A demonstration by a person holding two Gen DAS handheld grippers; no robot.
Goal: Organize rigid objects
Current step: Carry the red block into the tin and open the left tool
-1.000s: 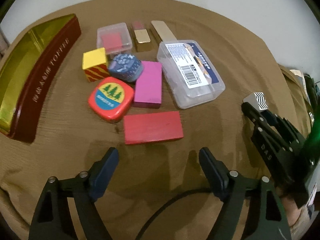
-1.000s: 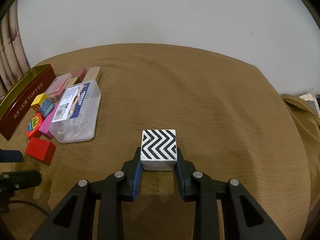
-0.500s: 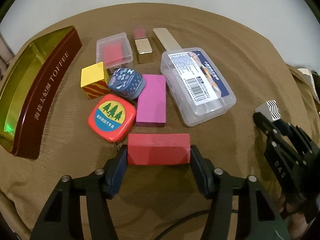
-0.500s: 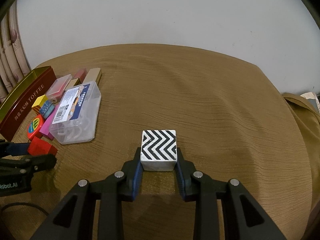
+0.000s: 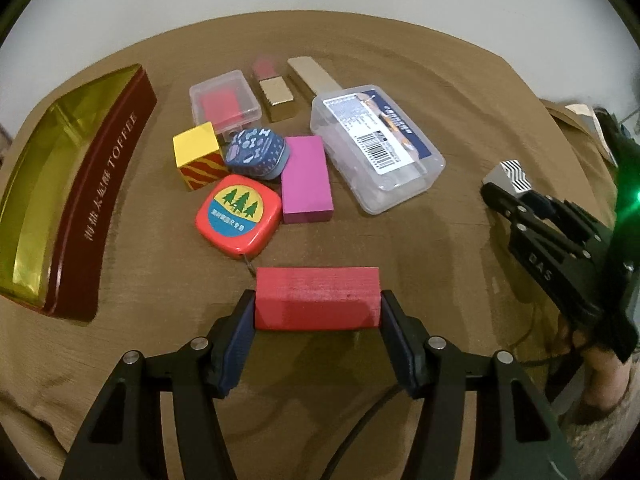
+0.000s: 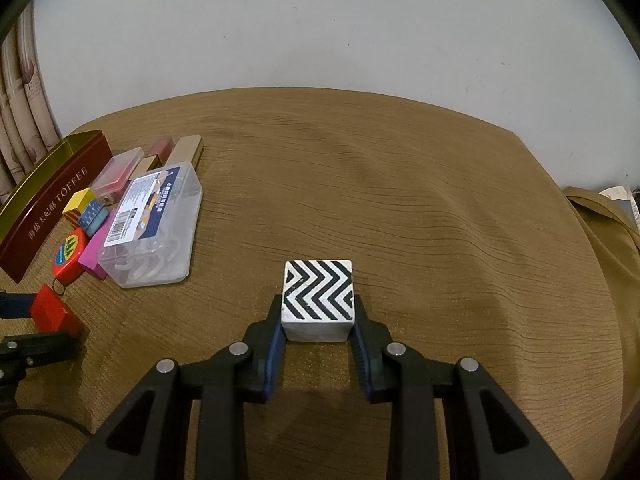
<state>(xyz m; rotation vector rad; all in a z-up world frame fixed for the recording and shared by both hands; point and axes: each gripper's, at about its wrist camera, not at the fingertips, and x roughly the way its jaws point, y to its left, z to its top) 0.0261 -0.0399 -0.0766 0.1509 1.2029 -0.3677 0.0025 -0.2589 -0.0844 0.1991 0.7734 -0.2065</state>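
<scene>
My left gripper (image 5: 318, 304) is shut on a red wooden block (image 5: 317, 298), gripping its two short ends and holding it just above the brown cloth, nearer me than the pile. My right gripper (image 6: 318, 312) is shut on a white cube with black zigzags (image 6: 318, 294), low over the cloth; the same cube (image 5: 511, 176) shows at the right of the left wrist view. The pile holds a red tape measure (image 5: 239, 216), a magenta block (image 5: 306, 180), a yellow striped cube (image 5: 198, 156), a blue patterned tin (image 5: 256, 154) and a clear plastic case (image 5: 376, 148).
An open dark red toffee tin (image 5: 80, 208) with a gold inside lies at the left. Behind the pile are a small clear box (image 5: 225, 104), a gold lipstick (image 5: 274, 92) and a gold bar (image 5: 314, 76). The cloth-covered table (image 6: 400, 200) ends at a pale wall.
The left gripper went from open before the red block to shut on its ends, then drew it back from the pile and lifted it slightly. The right gripper and its cube stayed still.
</scene>
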